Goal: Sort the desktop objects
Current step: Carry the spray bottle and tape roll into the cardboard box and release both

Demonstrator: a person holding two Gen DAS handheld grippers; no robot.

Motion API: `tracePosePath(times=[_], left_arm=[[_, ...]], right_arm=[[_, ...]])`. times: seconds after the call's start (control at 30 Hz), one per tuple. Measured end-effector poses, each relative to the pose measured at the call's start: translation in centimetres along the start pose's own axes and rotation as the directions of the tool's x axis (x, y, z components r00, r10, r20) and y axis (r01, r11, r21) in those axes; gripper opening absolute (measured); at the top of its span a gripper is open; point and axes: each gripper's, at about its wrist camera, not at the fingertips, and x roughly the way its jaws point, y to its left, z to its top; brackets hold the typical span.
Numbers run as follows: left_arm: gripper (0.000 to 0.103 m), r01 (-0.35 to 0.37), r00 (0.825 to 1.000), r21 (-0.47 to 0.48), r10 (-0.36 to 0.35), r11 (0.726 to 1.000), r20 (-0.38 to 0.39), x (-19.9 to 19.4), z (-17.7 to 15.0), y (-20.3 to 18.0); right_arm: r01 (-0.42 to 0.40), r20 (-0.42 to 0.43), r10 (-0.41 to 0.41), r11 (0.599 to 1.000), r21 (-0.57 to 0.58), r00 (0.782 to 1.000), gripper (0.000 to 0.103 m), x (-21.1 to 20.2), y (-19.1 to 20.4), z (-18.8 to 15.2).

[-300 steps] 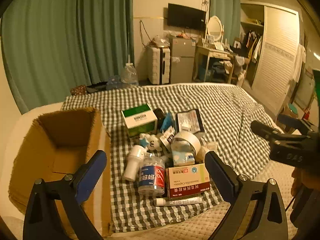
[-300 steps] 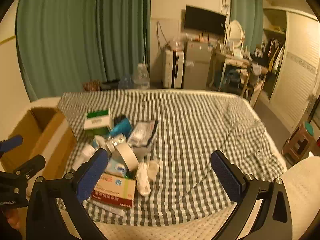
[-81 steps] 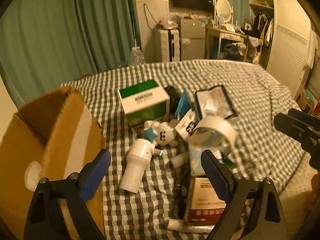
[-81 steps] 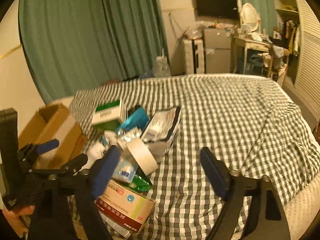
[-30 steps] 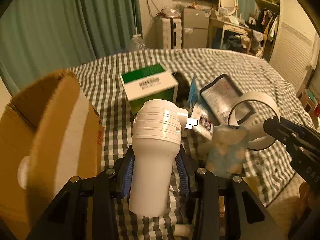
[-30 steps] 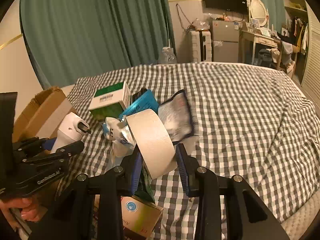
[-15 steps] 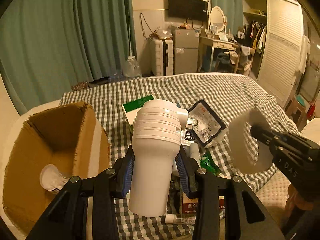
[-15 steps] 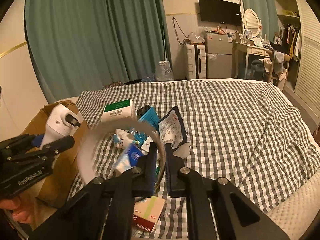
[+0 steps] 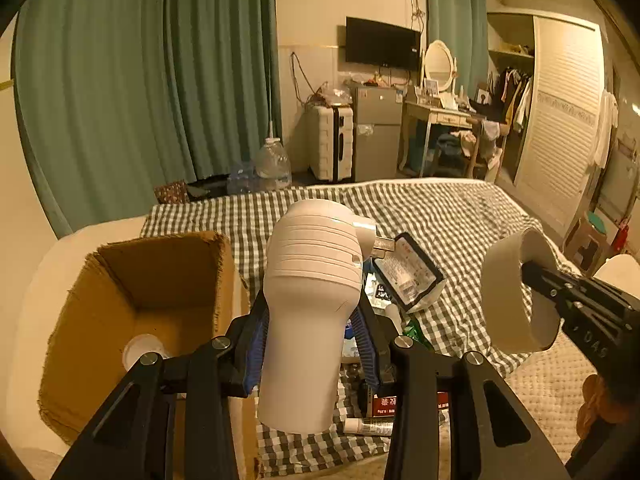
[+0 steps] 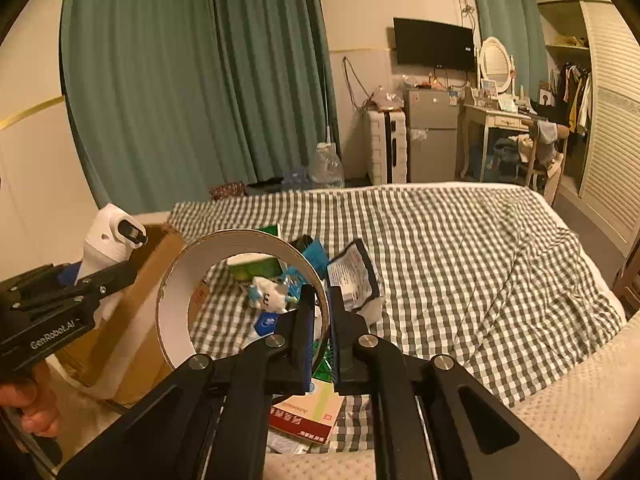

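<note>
My left gripper (image 9: pixel 311 320) is shut on a white bottle-shaped plug-in device (image 9: pixel 312 280), held upright just right of the open cardboard box (image 9: pixel 120 276). In the right wrist view the same device (image 10: pixel 106 236) rises above the box (image 10: pixel 148 300). My right gripper (image 10: pixel 322 306) is shut on the wall of a wide tape roll (image 10: pixel 172 296), pinching it edge-on above the pile. From the left wrist view the roll (image 9: pixel 504 300) hangs at the right on that gripper's tip (image 9: pixel 534 274).
On the checked bedspread (image 10: pixel 460 248) lie a green-and-white box (image 10: pixel 256 268), a small plush toy (image 10: pixel 268 294), a black-edged pouch (image 9: pixel 408 276), a red-and-white medicine box (image 10: pixel 308 412) and a tube (image 9: pixel 368 426). A white round thing (image 9: pixel 140 350) lies inside the box.
Both grippers have risen and drawn back from the pile with their objects. The right jaws went from straddling the tape roll to pinching its wall.
</note>
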Motion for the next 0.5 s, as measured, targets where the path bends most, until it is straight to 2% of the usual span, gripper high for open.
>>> tracePosePath(times=[0.33, 0.5], left_arm=[[0.04, -0.008, 0.998, -0.008, 0.008, 1.0, 0.066, -5.3, 0.2, 3.0], [0.04, -0.027, 0.995, 0.001, 0.027, 1.0, 0.098, -7.2, 0.8, 5.4]], right_arm=[[0.016, 0.087, -0.02, 0.999, 0.044, 0.996, 0.006, -5.8, 2.5, 2.1], [0.02, 0.121, -0.023, 0.999, 0.025, 0.992, 0.006, -7.8, 5.3, 3.4]])
